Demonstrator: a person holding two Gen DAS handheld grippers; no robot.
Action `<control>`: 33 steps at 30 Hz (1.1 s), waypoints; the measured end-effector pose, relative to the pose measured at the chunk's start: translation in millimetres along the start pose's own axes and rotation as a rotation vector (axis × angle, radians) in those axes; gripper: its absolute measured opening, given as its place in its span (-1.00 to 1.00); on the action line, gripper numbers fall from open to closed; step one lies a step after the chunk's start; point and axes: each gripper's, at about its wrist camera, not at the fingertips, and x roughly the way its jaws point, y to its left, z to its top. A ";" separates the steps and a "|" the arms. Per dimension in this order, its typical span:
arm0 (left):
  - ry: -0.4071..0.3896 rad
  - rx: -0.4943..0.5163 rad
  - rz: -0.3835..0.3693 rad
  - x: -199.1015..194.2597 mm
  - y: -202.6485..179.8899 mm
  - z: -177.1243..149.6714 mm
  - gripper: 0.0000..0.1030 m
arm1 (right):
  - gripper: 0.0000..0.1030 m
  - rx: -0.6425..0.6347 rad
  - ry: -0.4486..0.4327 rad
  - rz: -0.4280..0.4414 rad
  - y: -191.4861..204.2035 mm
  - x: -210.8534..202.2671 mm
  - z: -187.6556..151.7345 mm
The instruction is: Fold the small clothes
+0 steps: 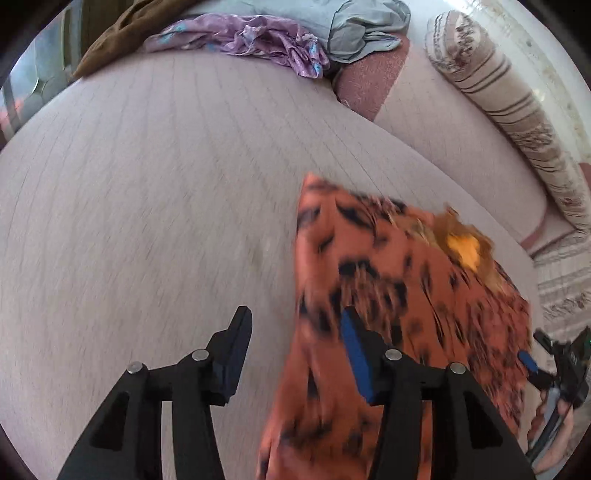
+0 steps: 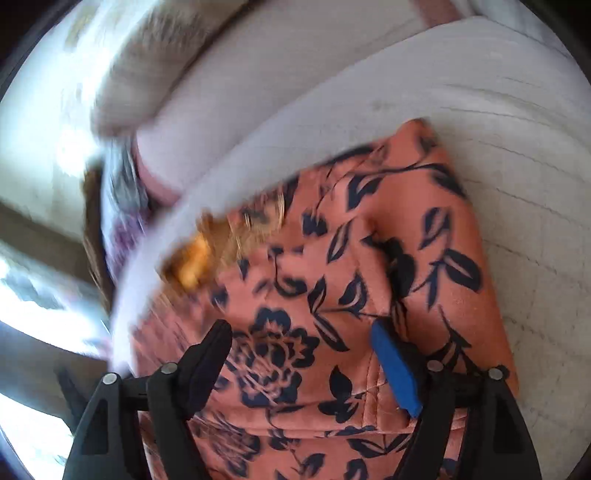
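Observation:
A folded salmon-orange garment [image 1: 399, 295] with a dark navy flower print lies on a pale lilac cushion [image 1: 166, 184]. An orange-yellow patch shows at its far edge. My left gripper [image 1: 293, 321] is open at the garment's left edge: its right finger is over the cloth, its left finger over the bare cushion. In the right wrist view the same garment [image 2: 332, 295] fills the middle. My right gripper [image 2: 301, 326] hangs open over it with nothing pinched. At the garment's right edge in the left wrist view, a hand holds the right gripper [image 1: 546, 354].
At the back lie a crumpled purple cloth [image 1: 258, 40], a grey-blue garment [image 1: 362, 33] and a brown one [image 1: 122, 33]. A striped bolster [image 1: 517, 122] runs along the right, with a dusky pink cushion [image 1: 369, 85] beside it. The lilac cushion stretches wide to the left.

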 end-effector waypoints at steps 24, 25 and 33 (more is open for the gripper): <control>0.163 -0.028 -0.076 -103.0 42.0 -205.1 0.44 | 0.53 -0.022 0.166 -0.069 -93.1 -170.2 -172.6; 0.167 -0.039 -0.077 -103.5 41.9 -208.4 0.44 | 0.53 -0.034 0.168 -0.082 -93.3 -173.0 -178.0; 0.203 -0.046 -0.060 -101.8 46.2 -228.3 0.44 | 0.55 -0.009 0.191 -0.180 -125.1 -197.1 -210.2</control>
